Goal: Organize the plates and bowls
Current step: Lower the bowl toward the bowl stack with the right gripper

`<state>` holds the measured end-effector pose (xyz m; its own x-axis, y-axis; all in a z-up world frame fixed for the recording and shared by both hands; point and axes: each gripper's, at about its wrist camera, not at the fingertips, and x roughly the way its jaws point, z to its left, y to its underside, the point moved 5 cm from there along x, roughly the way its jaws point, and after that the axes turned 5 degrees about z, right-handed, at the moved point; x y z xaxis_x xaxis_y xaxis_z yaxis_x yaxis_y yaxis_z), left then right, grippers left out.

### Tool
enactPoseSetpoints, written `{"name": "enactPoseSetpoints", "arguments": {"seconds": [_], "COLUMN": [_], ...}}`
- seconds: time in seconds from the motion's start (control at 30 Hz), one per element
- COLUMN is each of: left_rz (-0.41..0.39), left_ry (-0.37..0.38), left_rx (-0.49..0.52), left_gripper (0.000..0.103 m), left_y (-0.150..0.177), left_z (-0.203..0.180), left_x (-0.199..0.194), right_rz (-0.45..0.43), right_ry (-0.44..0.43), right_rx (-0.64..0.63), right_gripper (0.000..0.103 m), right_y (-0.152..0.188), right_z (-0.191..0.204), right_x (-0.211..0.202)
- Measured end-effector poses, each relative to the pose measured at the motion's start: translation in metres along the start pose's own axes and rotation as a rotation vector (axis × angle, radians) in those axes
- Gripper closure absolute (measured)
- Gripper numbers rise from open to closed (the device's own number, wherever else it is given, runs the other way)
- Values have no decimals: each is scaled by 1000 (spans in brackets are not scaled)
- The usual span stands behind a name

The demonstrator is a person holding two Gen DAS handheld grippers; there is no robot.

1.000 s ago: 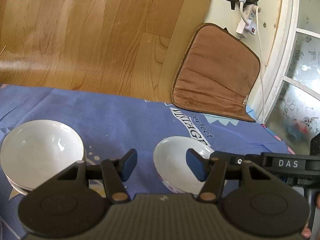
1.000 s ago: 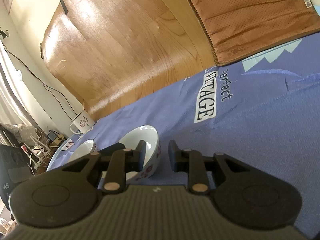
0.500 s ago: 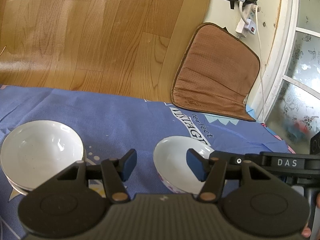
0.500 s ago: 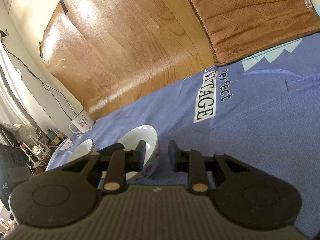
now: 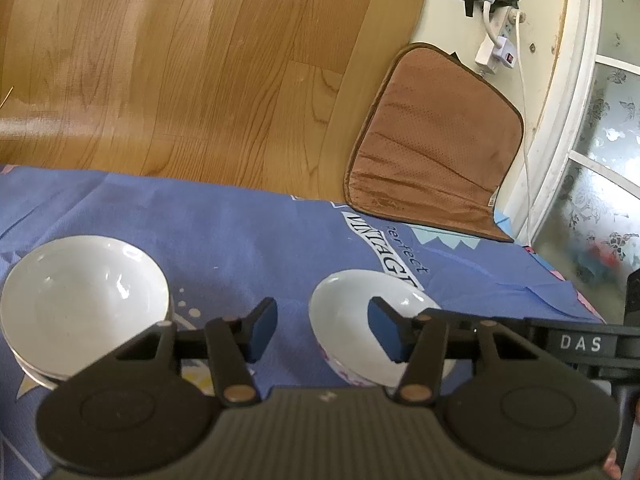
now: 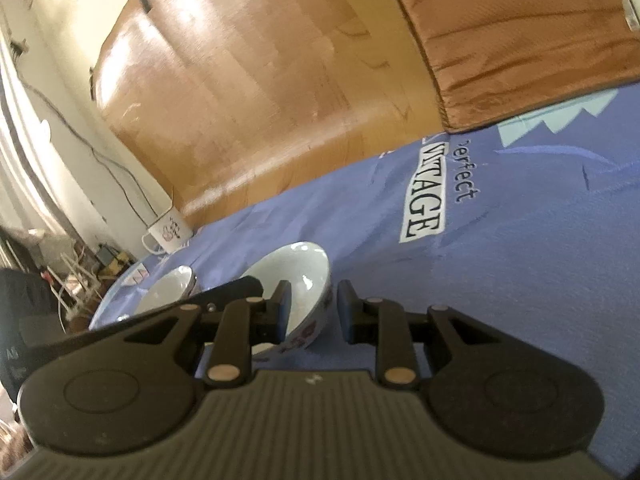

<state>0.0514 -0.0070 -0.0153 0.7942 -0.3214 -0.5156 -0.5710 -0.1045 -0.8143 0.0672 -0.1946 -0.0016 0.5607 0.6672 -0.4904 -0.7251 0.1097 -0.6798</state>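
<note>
A white bowl with a flower pattern outside (image 5: 352, 320) (image 6: 296, 280) sits on the blue cloth. My right gripper (image 6: 314, 312) has its jaws either side of the bowl's rim with a gap showing; its left finger (image 6: 282, 304) is inside the bowl. My left gripper (image 5: 322, 326) is open and empty just left of that bowl. A second white bowl (image 5: 80, 300) (image 6: 168, 290) rests on a plate at the left.
The blue cloth (image 5: 240, 232) with "perfect VINTAGE" print covers the surface. Beyond it are a wooden floor, a brown cushion (image 5: 432, 140) and a power strip (image 5: 496, 48). A white mug (image 6: 168, 232) stands at the cloth's far left edge.
The right gripper has tilted and shifted slightly around the bowl's rim. The left gripper and both bowls have not visibly moved.
</note>
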Motion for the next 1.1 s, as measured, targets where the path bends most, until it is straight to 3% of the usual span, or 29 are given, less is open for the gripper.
{"name": "enactPoseSetpoints", "arguments": {"seconds": [0.9, 0.97, 1.03, 1.1], "left_rz": [58, 77, 97, 107], "left_ry": [-17, -16, -8, 8], "left_rx": [0, -5, -14, -7], "left_gripper": [55, 59, 82, 87], "left_y": [2, 3, 4, 5], "left_z": [1, 2, 4, 2], "left_x": [9, 12, 15, 17], "right_rz": [-12, -11, -3, 12], "right_ry": [12, 17, 19, 20], "right_rx": [-12, -15, -19, -34], "right_gripper": [72, 72, 74, 80], "right_y": [-2, -2, -1, 0], "right_z": [-1, 0, 1, 4], "right_x": [-2, -1, 1, 4]}}
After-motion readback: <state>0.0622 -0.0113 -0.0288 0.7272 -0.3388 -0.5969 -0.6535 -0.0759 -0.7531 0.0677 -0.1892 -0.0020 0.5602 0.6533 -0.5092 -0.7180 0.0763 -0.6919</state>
